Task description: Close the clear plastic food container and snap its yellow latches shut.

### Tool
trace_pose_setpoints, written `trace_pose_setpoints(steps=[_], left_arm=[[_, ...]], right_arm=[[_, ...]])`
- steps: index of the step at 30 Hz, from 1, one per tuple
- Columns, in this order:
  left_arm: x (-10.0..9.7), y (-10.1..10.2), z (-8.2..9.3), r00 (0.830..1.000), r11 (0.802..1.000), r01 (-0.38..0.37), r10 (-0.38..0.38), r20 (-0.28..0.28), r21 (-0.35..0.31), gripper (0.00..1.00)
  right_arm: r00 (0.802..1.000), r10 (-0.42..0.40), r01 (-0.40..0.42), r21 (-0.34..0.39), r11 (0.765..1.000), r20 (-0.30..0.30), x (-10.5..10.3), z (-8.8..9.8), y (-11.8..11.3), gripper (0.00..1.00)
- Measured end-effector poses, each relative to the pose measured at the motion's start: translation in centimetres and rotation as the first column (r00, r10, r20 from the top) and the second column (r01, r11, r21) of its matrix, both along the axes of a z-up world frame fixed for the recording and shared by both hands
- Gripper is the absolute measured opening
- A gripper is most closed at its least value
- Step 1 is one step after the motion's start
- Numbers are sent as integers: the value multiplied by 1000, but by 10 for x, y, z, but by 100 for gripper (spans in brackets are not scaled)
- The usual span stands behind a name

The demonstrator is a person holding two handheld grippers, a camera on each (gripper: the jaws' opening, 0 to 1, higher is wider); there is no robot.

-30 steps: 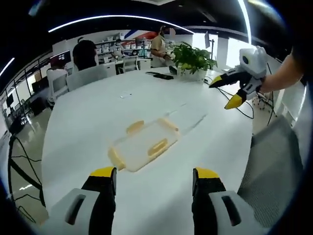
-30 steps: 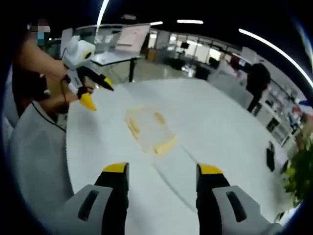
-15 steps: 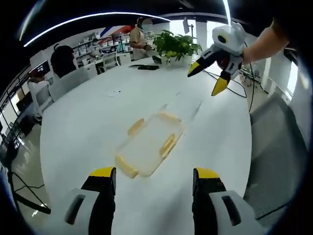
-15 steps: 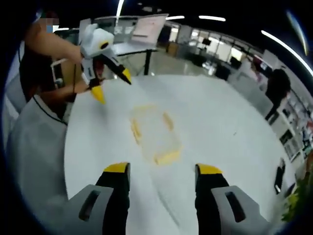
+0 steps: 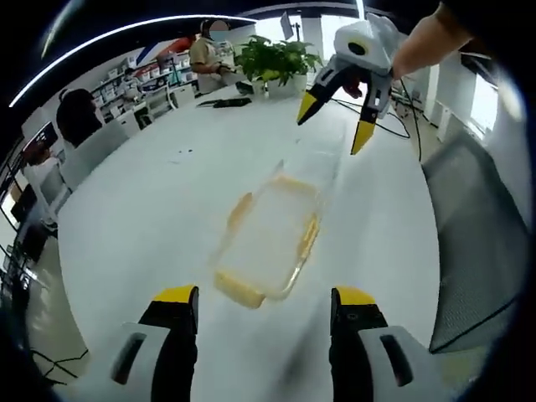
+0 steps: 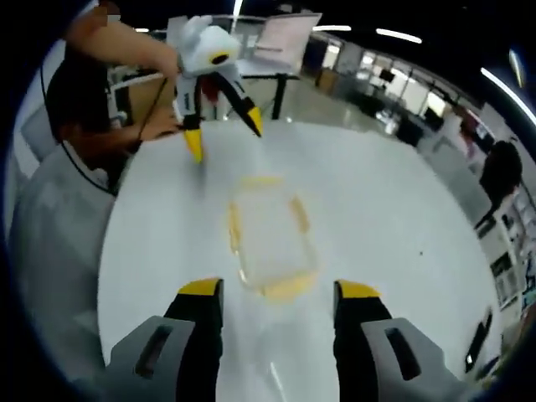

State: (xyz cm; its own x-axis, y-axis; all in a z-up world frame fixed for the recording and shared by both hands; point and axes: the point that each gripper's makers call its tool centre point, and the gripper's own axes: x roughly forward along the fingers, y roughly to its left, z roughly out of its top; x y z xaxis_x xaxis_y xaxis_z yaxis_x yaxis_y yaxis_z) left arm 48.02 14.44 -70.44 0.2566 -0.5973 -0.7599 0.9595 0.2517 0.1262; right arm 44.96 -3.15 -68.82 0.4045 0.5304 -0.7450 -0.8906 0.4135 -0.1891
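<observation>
- Bare white counter lies open left and right of the container at frame centre; nothing stands close beside it
- Right gripper hangs above its far end, upper right
- Potted plant stands well beyond, top centre

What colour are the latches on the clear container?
The latches are yellow, seen best in the left gripper view on the container.

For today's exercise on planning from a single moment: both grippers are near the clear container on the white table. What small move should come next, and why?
Probably lower both grippers toward the container. The left gripper and the right gripper are open, hanging above the table at opposite ends of it, touching nothing, and its yellow latches are not yet pressed.
</observation>
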Motion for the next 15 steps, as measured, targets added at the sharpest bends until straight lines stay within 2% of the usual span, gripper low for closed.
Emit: trace_pose_setpoints(steps=[4,7,10,15], left_arm=[[-1,-4,-5,998,999,37,-37,-56,-2,61],[0,-2,-11,995,995,87,-84,-49,46,61],[3,-3,-14,994,993,105,-103,-47,55,61],[11,-1,-19,990,987,138,-135,-49,79,61]], right_arm=[[1000,14,-14,2,1000,-11,7,-2,4,49],[999,44,-44,-10,999,-22,10,-6,8,49],[995,78,-80,-26,996,-65,9,-15,11,48],[986,143,-151,-84,985,-88,8,-29,10,48]])
